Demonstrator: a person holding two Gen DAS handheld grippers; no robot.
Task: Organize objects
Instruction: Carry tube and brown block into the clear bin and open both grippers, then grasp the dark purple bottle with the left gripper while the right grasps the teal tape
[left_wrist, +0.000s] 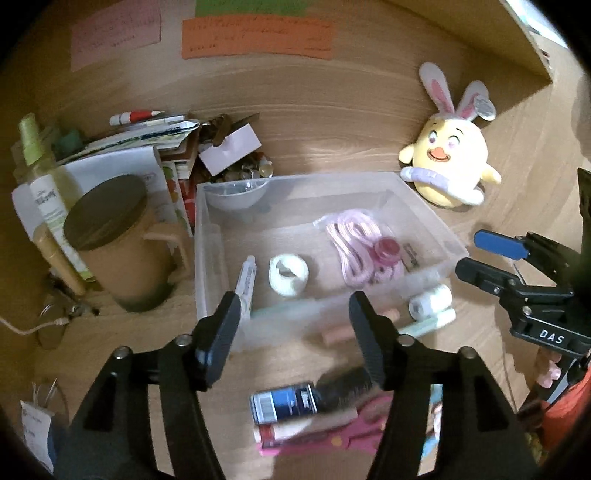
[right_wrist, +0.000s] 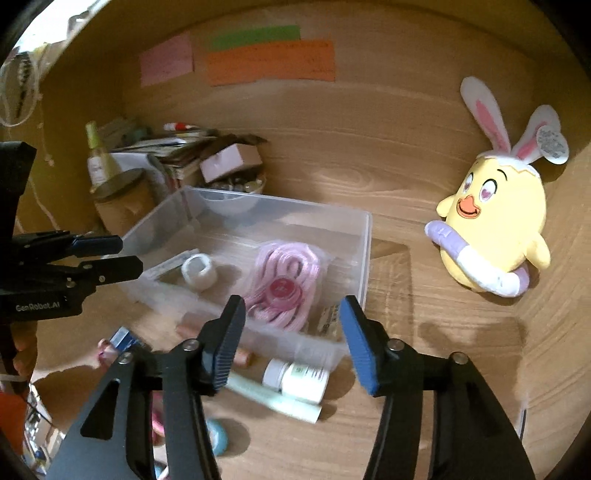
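A clear plastic bin (left_wrist: 430, 221) (right_wrist: 364, 251) sits mid-desk. It holds a white tape roll (left_wrist: 288, 276) (right_wrist: 198, 272), a bagged pink cord (left_wrist: 356, 243) (right_wrist: 284, 280) and a white tube (left_wrist: 246, 286). In front of the bin lie a small white jar (left_wrist: 430, 301) (right_wrist: 299, 378), a pale green tube (left_wrist: 428, 323) (right_wrist: 273, 400) and a peach stick (left_wrist: 334, 334). My left gripper (left_wrist: 295, 339) is open and empty above the bin's near wall. My right gripper (right_wrist: 291, 343) is open and empty above the jar; it also shows in the left wrist view (left_wrist: 476, 256).
A dark blue can (left_wrist: 284, 402), a hairbrush (left_wrist: 343, 387) and pink scissors (left_wrist: 332, 439) lie near the front edge. A tan lidded mug (left_wrist: 122, 243), bottles and stacked papers (left_wrist: 122, 147) crowd the left. A yellow bunny-eared plush (left_wrist: 448, 158) (right_wrist: 495, 225) sits right.
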